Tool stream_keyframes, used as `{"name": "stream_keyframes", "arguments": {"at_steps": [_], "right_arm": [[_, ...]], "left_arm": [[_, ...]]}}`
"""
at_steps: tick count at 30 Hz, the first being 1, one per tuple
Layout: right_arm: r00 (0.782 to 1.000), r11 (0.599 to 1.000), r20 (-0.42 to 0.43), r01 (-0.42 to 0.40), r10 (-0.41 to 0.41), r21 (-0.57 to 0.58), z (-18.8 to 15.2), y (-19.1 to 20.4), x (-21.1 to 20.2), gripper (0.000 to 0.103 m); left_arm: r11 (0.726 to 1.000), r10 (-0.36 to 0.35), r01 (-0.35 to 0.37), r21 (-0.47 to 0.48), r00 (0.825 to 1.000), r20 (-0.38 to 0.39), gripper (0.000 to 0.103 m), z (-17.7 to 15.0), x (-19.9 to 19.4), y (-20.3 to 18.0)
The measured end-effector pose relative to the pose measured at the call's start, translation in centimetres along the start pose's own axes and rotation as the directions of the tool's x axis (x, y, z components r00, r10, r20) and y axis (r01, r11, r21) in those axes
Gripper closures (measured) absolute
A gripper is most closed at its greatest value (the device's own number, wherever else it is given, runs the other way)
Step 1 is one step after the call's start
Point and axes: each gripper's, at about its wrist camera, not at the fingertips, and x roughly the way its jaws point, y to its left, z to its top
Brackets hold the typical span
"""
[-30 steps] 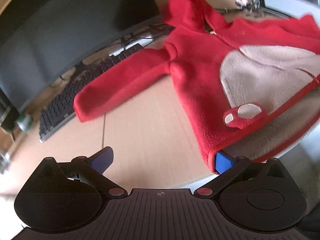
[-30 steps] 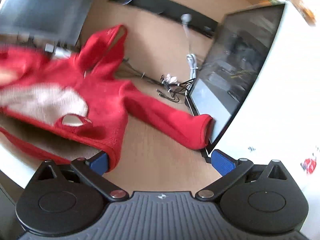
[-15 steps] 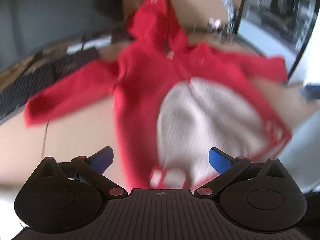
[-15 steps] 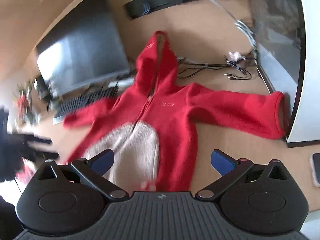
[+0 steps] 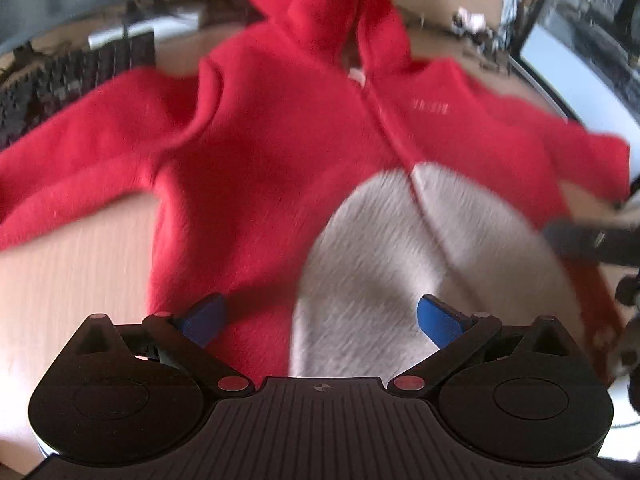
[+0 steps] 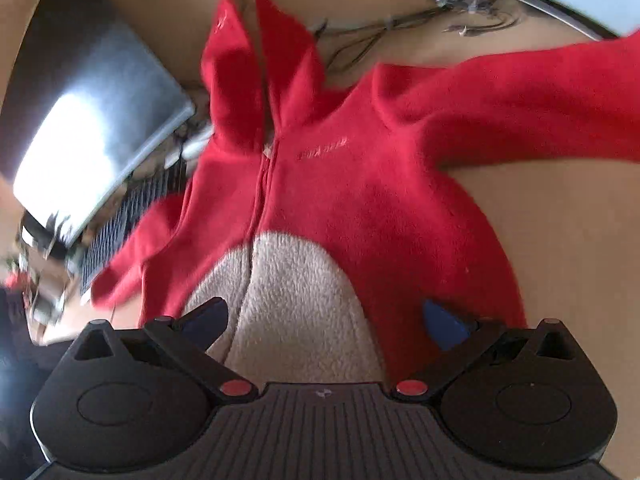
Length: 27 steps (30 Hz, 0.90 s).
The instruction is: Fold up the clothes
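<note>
Looking down both wrist views, we see a red fleece hoodie (image 5: 272,152) spread face up on the wooden tabletop (image 5: 72,264), hood pointing to the far side and sleeves stretched out to left and right. Its zipper (image 6: 260,196) runs down the middle, closed, and a cream fleece panel (image 6: 296,292) covers the near part of the front. Small stitched lettering (image 6: 322,151) sits on the chest just right of the zipper.

Our left tool (image 5: 320,316) hangs over the near part of the garment with its blue fingers (image 5: 202,318) spread wide and nothing between them; the left finger is over red fleece, the right one over the cream panel. Whether they touch the cloth we cannot tell, as this view is blurred.

Our right tool (image 6: 324,320) is likewise wide open and holds nothing, its left finger over the cream panel and its right finger (image 6: 444,322) over the red side of the body.

At the far left lie a black keyboard (image 5: 60,84), partly under the left sleeve, and a dark monitor (image 6: 92,120). At the far right we see a tangle of cables (image 6: 448,8) and the edge of another screen (image 5: 580,52), near the right sleeve's cuff. A dark blurred shape (image 5: 588,240) crosses the right edge of the left wrist view; we cannot tell what it is.
</note>
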Motion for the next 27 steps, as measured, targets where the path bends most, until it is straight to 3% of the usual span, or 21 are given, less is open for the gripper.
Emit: {"name": "stream_keyframes", "arguments": {"at_steps": [3, 7, 9, 11, 13, 15, 20, 27], "right_arm": [[0.999, 0.998, 0.015, 0.035, -0.036, 0.060, -1.4, 0.2, 0.9, 0.000], [0.992, 0.990, -0.044, 0.117, -0.121, -0.078, -0.8, 2.3, 1.8, 0.000], [0.977, 0.967, 0.041, 0.212, -0.208, -0.139, 0.0, 2.3, 0.0, 0.000], [0.893, 0.867, 0.236, 0.436, -0.383, -0.243, 0.7, 2.4, -2.4, 0.000], [0.786, 0.752, 0.363, 0.602, -0.501, -0.267, 2.0, 1.3, -3.8, 0.000], [0.735, 0.718, 0.374, 0.662, -0.566, -0.213, 3.7, -0.6, -4.2, 0.000], [0.706, 0.704, 0.341, 0.693, -0.621, -0.153, 5.2, -2.7, -3.1, 0.000], [0.664, 0.676, 0.288, 0.734, -0.690, -0.070, 7.2, -5.5, -1.5, 0.000]], "left_arm": [[0.998, -0.036, 0.035, 0.051, 0.999, 0.018, 0.000, -0.6, -0.3, 0.5], [0.996, -0.052, 0.050, 0.067, 0.998, 0.029, 0.000, -0.8, -0.2, 0.6], [0.996, -0.049, 0.047, 0.074, 0.998, 0.031, 0.000, -0.8, -0.2, 0.5], [0.996, -0.047, 0.044, 0.081, 0.998, 0.033, 0.000, -0.8, -0.1, 0.4], [0.995, -0.044, 0.041, 0.088, 0.998, 0.035, 0.000, -0.7, 0.0, 0.3], [0.997, -0.032, 0.029, 0.077, 0.999, 0.043, 0.000, -0.8, 0.0, 0.2], [0.998, 0.030, -0.033, 0.054, 0.998, 0.052, 0.000, -0.7, 0.2, -0.8], [0.997, 0.064, -0.066, 0.028, 0.997, 0.050, 0.000, -0.5, 0.4, -1.0]]}}
